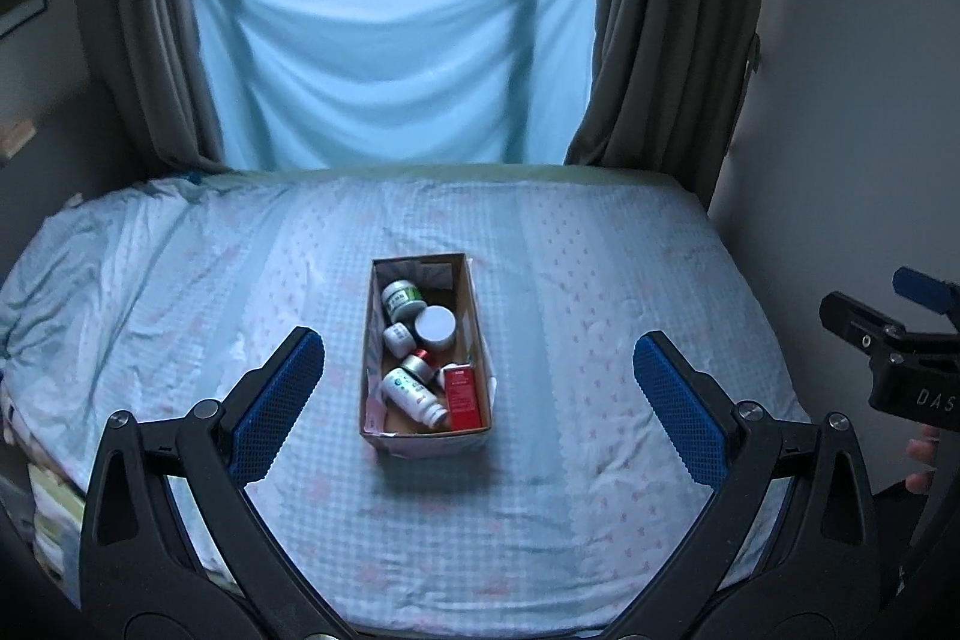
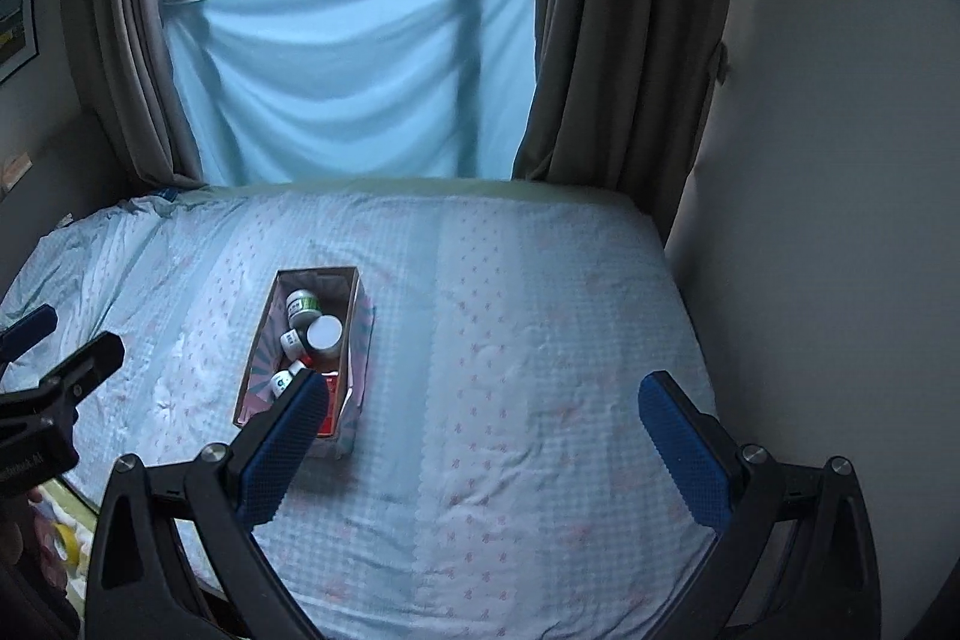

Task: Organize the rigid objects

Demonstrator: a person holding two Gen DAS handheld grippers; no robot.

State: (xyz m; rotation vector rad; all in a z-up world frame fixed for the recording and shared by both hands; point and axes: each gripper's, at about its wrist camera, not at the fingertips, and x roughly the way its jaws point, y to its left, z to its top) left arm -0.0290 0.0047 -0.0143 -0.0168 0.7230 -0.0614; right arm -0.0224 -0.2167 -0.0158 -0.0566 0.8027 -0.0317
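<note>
An open cardboard box (image 1: 480, 340) sits in the middle of the bed. It holds several white medicine bottles (image 1: 403, 300) and a red carton (image 1: 465, 396). My left gripper (image 1: 480, 394) is open and empty, held above the bed's near edge with the box between its blue pads. My right gripper (image 2: 480, 436) is open and empty to the right of the box (image 2: 360, 334); its left pad hides the box's near end. The bottles (image 2: 324, 331) also show in the right wrist view.
The bed (image 1: 600, 280) has a light blue patterned sheet, rumpled at the left. A blue cloth (image 1: 390, 58) and grey curtains (image 1: 660, 10) hang at the window behind. A white wall (image 2: 810, 220) borders the bed's right side.
</note>
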